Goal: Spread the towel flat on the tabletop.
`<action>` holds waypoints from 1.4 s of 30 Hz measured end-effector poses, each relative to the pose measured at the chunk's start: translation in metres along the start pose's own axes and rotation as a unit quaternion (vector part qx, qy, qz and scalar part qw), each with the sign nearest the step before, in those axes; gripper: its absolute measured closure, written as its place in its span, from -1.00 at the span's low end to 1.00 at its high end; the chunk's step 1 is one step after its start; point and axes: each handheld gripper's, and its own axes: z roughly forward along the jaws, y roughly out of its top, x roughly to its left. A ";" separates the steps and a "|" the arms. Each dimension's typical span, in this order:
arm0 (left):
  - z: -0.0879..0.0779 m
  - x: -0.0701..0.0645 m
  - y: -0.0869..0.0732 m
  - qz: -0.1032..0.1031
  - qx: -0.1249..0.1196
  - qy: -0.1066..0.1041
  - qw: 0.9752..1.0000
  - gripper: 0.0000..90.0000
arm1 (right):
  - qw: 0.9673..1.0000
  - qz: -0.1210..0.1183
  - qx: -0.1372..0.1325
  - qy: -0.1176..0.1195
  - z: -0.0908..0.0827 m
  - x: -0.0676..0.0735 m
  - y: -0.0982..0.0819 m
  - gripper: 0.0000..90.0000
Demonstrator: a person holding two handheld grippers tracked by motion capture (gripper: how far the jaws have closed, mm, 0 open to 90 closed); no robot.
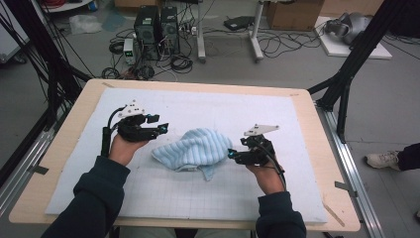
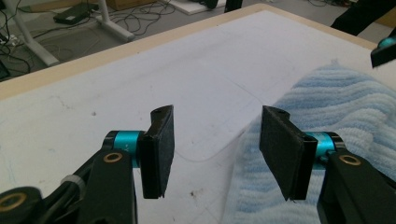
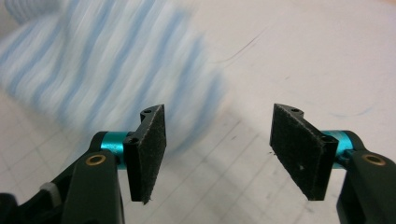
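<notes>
Light-blue striped terry towel [image 1: 192, 149], bunched in a loose heap on the white gridded mat [image 1: 208, 106], lies between the left gripper [image 1: 157, 126] and right gripper [image 1: 232, 155], both with jaws spread and empty, apparently positioned for fresh edge grips.

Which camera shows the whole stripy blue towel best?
The high view. There the striped blue towel shows whole, bunched on the white mat between the left gripper and the right gripper. The left gripper view catches one sharp edge of it; the right gripper view shows part of it, blurred.
</notes>
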 end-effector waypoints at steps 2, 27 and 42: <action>-0.002 0.001 -0.004 -0.004 -0.001 0.000 1.000 0.02 | 1.000 0.005 -0.018 0.001 -0.003 -0.004 0.004 -0.23; -0.011 0.010 -0.019 -0.017 -0.003 0.011 1.000 0.00 | 0.973 -0.088 0.032 0.213 0.043 0.047 0.019 0.80; -0.011 0.010 -0.020 -0.018 -0.006 0.007 1.000 0.00 | 0.981 -0.036 -0.061 0.178 0.016 0.029 0.034 0.31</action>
